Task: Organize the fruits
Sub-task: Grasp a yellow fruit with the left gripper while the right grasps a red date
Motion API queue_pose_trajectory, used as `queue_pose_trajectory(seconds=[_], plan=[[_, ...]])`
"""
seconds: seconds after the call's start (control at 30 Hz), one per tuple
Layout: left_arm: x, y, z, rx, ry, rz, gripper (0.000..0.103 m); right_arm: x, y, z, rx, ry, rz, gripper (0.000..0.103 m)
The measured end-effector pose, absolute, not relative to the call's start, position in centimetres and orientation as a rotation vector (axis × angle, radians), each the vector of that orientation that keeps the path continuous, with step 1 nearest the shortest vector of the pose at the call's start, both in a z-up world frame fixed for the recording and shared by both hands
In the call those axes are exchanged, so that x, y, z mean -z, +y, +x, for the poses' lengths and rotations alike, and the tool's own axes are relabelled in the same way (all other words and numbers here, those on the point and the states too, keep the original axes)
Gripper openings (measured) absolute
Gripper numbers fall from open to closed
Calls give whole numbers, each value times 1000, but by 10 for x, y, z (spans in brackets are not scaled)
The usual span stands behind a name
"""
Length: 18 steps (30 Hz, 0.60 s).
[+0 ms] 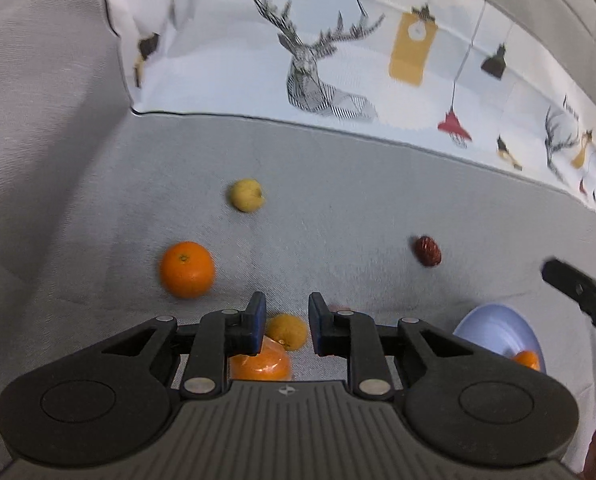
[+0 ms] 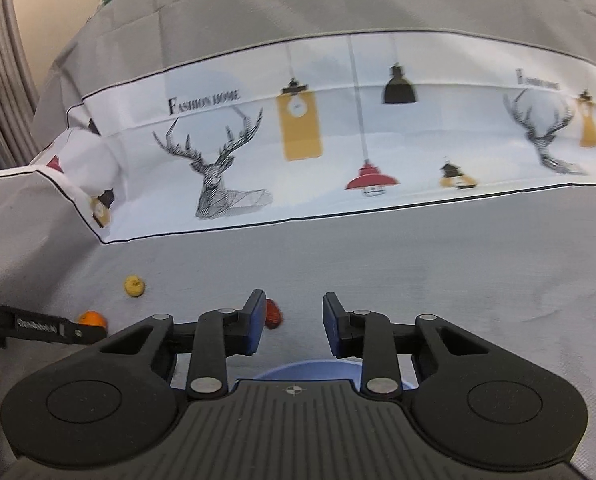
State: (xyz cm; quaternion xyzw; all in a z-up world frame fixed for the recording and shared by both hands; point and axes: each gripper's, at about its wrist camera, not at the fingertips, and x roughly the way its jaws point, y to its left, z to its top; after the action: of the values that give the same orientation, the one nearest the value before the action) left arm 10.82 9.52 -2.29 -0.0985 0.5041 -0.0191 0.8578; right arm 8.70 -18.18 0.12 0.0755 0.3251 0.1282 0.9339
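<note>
Fruits lie on a grey sofa seat. In the left wrist view I see an orange, a pale yellow fruit, a dark red date, a small yellow-orange fruit and a larger orange under my open, empty left gripper. A light blue bowl at the right holds an orange piece. My right gripper is open and empty above the bowl. The red date, the yellow fruit and an orange lie ahead to the left.
The sofa backrest with a white deer-and-lamp print band rises behind the seat. The sofa arm stands at the left. The right gripper's body shows at the right edge of the left wrist view.
</note>
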Motion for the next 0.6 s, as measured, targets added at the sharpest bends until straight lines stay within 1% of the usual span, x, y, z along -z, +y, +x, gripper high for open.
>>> queue_pose_trajectory(seconds=[0.27,0.4,0.6], plan=[[44,78,122,61,1118,-109,26,21,-150,134,-298,744,125,34],[50,71,122,61,1139,-59,27,39,-140,160,-284,807,117,39],[55,66,125,71,1152,-46,30,62,-122,186,-263,858,41,39]])
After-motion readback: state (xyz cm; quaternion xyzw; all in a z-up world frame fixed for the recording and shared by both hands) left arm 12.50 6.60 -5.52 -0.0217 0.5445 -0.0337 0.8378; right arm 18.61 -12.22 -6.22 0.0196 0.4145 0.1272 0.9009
